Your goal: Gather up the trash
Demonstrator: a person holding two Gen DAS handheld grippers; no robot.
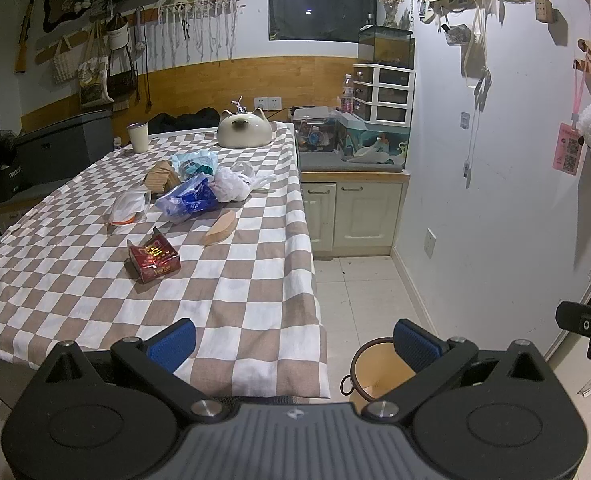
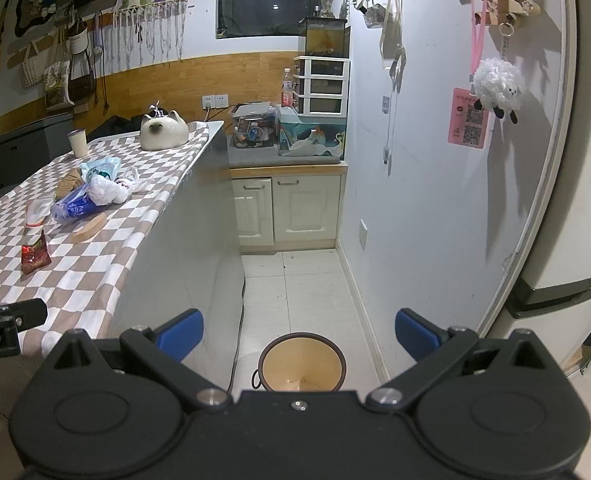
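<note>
Trash lies on the checked tablecloth: a red snack packet, a blue plastic wrapper, a crumpled white bag, a clear bag with an orange strip, a pale blue packet and a tan wedge. A yellow bin with a dark rim stands on the floor by the table. My left gripper is open over the table's near corner, holding nothing. My right gripper is open above the bin, empty. The red packet and blue wrapper also show in the right wrist view.
A cat-shaped ceramic pot and a cup stand at the table's far end, with a wooden block among the trash. Cream cabinets close the aisle's far end. A fridge stands on the right. A cable runs along the floor.
</note>
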